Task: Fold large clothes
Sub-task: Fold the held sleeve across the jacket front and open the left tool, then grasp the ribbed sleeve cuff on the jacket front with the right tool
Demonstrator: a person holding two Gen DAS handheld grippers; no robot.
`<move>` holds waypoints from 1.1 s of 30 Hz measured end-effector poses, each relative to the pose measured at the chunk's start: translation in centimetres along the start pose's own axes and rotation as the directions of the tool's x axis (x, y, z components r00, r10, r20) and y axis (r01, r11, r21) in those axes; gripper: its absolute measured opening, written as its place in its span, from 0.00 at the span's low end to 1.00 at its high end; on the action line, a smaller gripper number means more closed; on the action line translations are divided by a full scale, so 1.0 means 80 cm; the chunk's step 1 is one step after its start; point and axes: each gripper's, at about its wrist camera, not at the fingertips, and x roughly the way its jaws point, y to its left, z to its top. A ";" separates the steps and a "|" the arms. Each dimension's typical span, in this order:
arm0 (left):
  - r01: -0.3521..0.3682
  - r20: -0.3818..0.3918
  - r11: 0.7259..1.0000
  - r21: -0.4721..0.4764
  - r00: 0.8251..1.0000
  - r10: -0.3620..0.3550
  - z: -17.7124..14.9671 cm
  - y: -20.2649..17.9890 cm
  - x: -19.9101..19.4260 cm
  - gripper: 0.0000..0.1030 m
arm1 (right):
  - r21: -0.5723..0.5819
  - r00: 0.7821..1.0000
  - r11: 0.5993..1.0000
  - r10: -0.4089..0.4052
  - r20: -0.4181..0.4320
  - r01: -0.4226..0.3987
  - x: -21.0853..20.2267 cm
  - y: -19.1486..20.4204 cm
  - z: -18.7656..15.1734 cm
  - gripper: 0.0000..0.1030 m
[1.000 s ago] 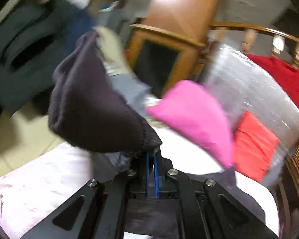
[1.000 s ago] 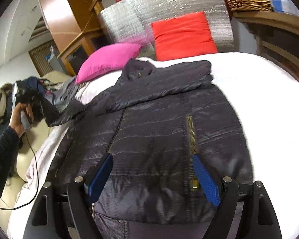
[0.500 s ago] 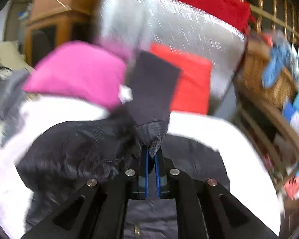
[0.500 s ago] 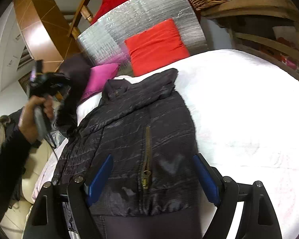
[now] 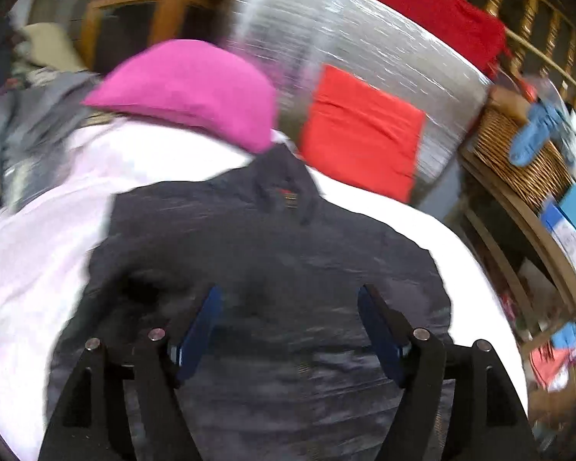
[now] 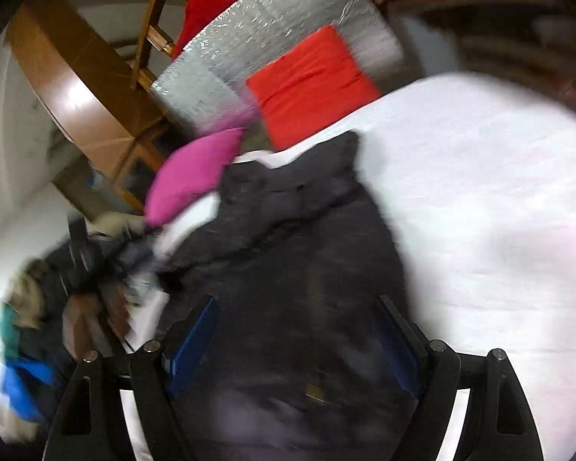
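A dark quilted jacket point(image 5: 272, 253) lies flat on the white bed point(image 5: 38, 253), collar toward the pillows, both sleeves folded across its body. My left gripper point(image 5: 290, 307) is open and empty just above the jacket's lower part. The jacket also shows in the right wrist view point(image 6: 311, 269), with its zipper pull near the bottom. My right gripper point(image 6: 295, 330) is open and empty over the jacket's hem. Both views are blurred by motion.
A pink pillow point(image 5: 196, 84) and a red cushion point(image 5: 361, 130) lean at the head of the bed against a silver padded board point(image 5: 364, 38). A wicker basket point(image 5: 518, 161) sits on shelves to the right. Clothes are piled left of the bed point(image 6: 57, 269).
My left gripper carried the sleeve across the jacket, let it go and opened. The right gripper stayed open and tilted while shifting over the hem.
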 end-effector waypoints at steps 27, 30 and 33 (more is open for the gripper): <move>-0.003 0.002 0.965 -0.264 1.000 0.004 -0.104 0.139 -0.022 0.73 | -0.386 0.901 0.863 -0.408 -0.148 0.327 0.283 0.099 0.157 0.14; -0.010 0.016 0.965 -0.263 1.000 0.015 -0.096 0.141 -0.030 0.73 | -0.445 0.912 0.829 -0.406 -0.061 0.339 0.257 0.128 0.180 0.13; -0.012 0.031 0.966 -0.259 0.999 0.020 -0.082 0.142 -0.034 0.73 | -0.480 0.899 0.794 -0.438 -0.025 0.373 0.256 0.121 0.184 0.13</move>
